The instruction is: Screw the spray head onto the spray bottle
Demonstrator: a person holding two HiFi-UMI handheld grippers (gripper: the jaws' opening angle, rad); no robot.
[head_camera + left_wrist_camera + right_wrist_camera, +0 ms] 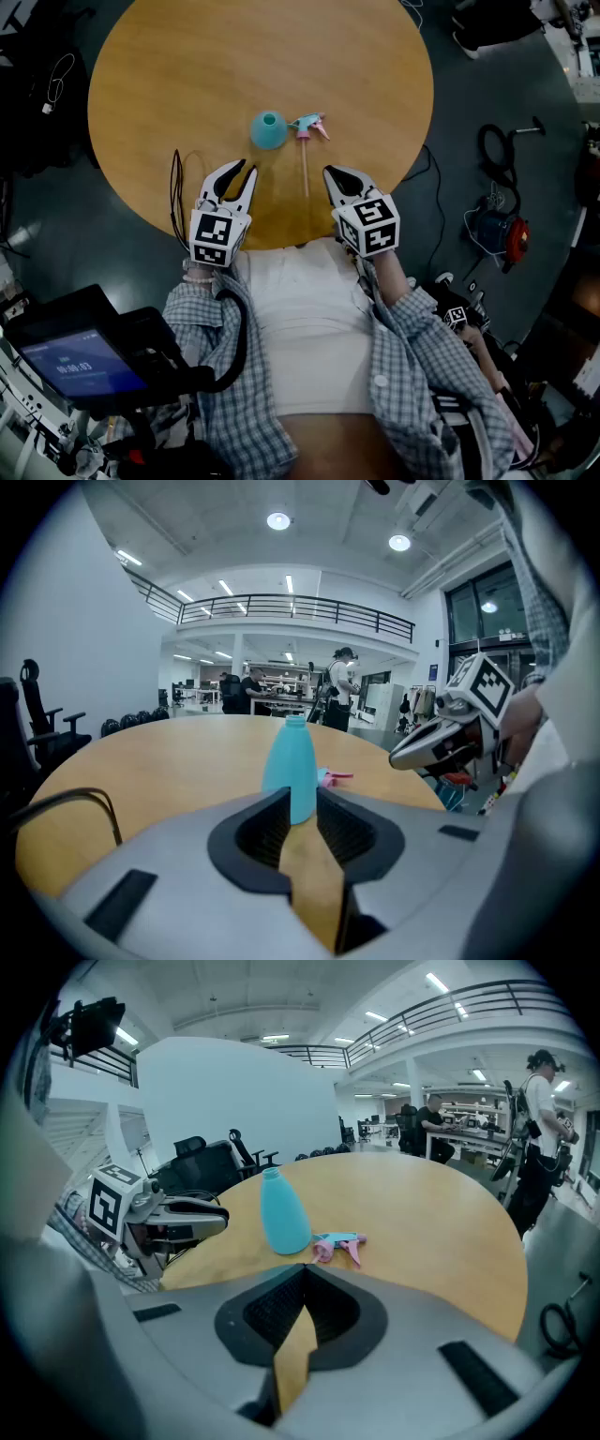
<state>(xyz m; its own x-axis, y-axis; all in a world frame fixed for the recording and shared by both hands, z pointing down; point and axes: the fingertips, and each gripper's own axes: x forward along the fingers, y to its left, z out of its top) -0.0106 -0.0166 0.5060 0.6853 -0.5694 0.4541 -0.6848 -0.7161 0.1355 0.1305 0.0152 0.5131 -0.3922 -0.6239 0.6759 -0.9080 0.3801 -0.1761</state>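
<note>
Lying beyond right tongs (pixel 330 172), apart: spray head (pixel 307 125).

Rnd wood table (pixel 187 75), dark floor (pixel 487 94); white wall (pixel 234 1082), mezz. railing (pixel 291 607), ceiling lights (pixel 278 520), office chairs (pixel 211 1159) nr wall

Plaid shirt (pixel 412 361), wht tee (pixel 309 328) (b/w marker cubes (pixel 218 237))

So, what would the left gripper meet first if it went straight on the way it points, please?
Probably the bottle, which stands straight ahead of the left gripper with nothing between; tilted down, it might touch the table first.
</note>
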